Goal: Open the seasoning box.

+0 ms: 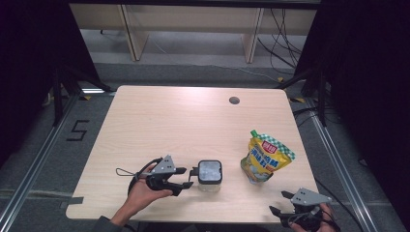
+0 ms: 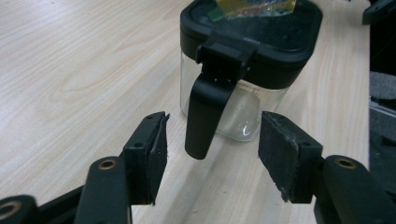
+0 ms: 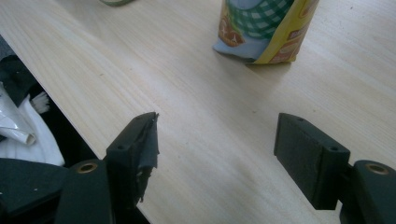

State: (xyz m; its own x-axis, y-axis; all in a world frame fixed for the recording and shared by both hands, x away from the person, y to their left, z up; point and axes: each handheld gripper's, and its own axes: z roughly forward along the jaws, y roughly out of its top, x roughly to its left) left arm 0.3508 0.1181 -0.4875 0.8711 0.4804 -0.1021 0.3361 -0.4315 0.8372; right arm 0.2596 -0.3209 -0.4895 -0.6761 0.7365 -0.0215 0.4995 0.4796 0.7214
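Note:
A clear glass jar (image 1: 210, 175) with a black lid and a black handle stands near the table's front middle. My left gripper (image 1: 186, 177) is open just left of it. In the left gripper view the jar's handle (image 2: 205, 116) hangs between the open jaws of my left gripper (image 2: 212, 156), touching neither pad. A yellow snack pouch (image 1: 265, 157) with a green checked top stands to the right of the jar. My right gripper (image 1: 280, 203) is open at the table's front right corner. In the right gripper view the pouch (image 3: 264, 28) stands well beyond my right gripper (image 3: 217, 156).
The light wooden table (image 1: 169, 121) has a round cable hole (image 1: 234, 100) near its far edge. Its front edge (image 3: 60, 107) runs close to the right gripper's left jaw. Beyond the table are desk legs and cables on the floor.

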